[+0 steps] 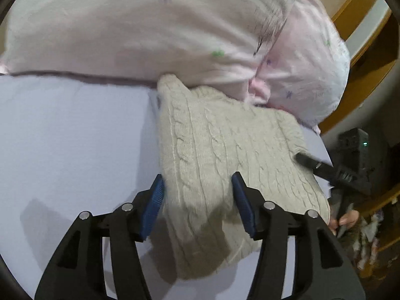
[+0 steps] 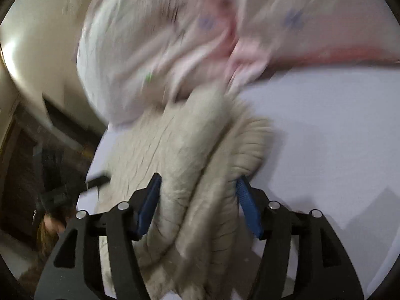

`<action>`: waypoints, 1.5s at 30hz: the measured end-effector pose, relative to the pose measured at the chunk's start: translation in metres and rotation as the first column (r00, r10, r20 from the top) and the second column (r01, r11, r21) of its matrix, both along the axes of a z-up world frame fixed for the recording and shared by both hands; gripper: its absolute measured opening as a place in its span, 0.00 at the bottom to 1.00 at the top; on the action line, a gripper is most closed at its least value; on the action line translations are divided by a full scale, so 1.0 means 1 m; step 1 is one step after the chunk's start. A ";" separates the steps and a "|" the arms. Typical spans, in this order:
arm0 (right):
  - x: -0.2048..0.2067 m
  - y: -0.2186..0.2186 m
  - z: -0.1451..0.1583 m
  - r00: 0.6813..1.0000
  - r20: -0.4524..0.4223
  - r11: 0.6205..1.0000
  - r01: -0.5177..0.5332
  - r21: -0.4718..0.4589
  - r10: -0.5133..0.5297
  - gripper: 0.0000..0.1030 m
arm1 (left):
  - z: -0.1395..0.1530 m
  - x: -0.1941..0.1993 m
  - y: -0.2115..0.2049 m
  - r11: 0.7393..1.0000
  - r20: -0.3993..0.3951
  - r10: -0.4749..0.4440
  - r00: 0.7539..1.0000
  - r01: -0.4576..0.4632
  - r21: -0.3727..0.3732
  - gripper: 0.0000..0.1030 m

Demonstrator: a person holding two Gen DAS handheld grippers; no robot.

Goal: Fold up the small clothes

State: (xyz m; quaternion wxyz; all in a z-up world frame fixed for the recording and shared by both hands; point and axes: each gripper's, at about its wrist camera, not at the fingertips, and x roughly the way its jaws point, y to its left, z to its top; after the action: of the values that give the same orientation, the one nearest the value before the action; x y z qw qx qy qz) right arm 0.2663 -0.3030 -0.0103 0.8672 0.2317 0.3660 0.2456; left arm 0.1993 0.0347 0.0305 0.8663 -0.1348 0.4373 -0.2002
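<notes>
A cream cable-knit sweater (image 1: 225,150) is lying on the pale bed sheet (image 1: 75,137), its top tucked against a pink flowered pillow (image 1: 150,30). The left tool (image 1: 198,202) is being held wide open astride its edge, nothing gripped. The right tool (image 2: 200,205) is also spread open around bunched knit, though blur is obscuring contact. Being soft, thick and floppy, it is probably best pinched at a hem or corner.

You are in a home bedroom, working on a bed (image 1: 62,137) with a pale lilac sheet. A pink flower-print pillow (image 1: 150,32) lies at its head, and a cable-knit sweater (image 1: 225,145) rests on the sheet against it, with wooden trim (image 1: 350,10) beyond.
</notes>
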 end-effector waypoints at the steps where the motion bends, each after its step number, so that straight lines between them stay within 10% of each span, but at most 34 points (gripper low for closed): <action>1: -0.006 -0.009 0.007 0.999 0.036 0.999 0.033 0.037 -0.034 0.70 | 0.009 -0.016 0.002 0.999 0.075 0.018 0.997 -0.020 0.029 0.54; 5: -0.005 0.004 0.008 0.999 0.025 1.000 -0.021 -0.001 0.021 0.66 | 0.024 -0.054 -0.013 0.998 0.225 -0.038 0.974 0.025 0.062 0.62; 6: 0.001 0.018 -0.001 0.999 -0.011 0.997 -0.045 -0.059 0.045 0.57 | 0.022 -0.057 -0.024 0.995 0.226 -0.076 0.971 0.061 0.076 0.62; 7: 0.006 0.032 -0.009 0.998 -0.038 0.990 -0.062 -0.124 0.057 0.23 | 0.019 -0.056 -0.031 0.993 0.212 -0.101 0.972 0.084 0.089 0.62; 14: 0.005 0.023 0.005 0.991 0.107 0.960 0.106 -0.260 -0.081 0.06 | -0.016 -0.046 -0.062 0.958 0.103 -0.222 0.970 0.198 0.205 0.49; 20: 0.010 0.026 -0.001 0.992 0.072 0.935 0.118 -0.335 -0.100 0.20 | -0.021 -0.054 -0.074 0.930 0.144 -0.265 0.954 0.213 0.300 0.49; 27: -0.070 0.002 0.032 0.989 0.144 0.994 0.060 -0.086 -0.047 0.56 | -0.019 -0.061 -0.063 0.955 0.195 -0.264 0.945 0.228 0.190 0.65; 30: -0.089 0.022 0.026 0.991 0.134 0.980 0.023 -0.196 0.003 0.54 | -0.019 -0.060 -0.055 0.963 0.191 -0.253 0.948 0.229 0.140 0.66; 32: -0.090 0.039 0.011 0.996 0.088 0.959 -0.008 -0.282 0.035 0.09 | -0.020 -0.060 -0.057 0.960 0.185 -0.257 0.948 0.230 0.157 0.66; 42: -0.103 0.040 -0.028 0.999 -0.001 0.953 0.046 -0.299 -0.048 0.10 | -0.021 -0.070 -0.060 0.929 0.146 -0.313 0.938 0.270 0.253 0.61; 45: -0.112 0.037 -0.017 0.994 0.063 0.946 0.107 -0.305 -0.093 0.30 | -0.013 -0.081 -0.049 0.951 0.153 -0.262 0.953 0.227 0.212 0.62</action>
State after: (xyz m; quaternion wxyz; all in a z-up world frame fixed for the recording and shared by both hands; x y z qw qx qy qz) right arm 0.1542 -0.2662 -0.0271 0.9125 0.1061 0.3667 0.1467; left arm 0.1186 -0.0141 0.0177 0.8795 0.0233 0.3880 -0.2745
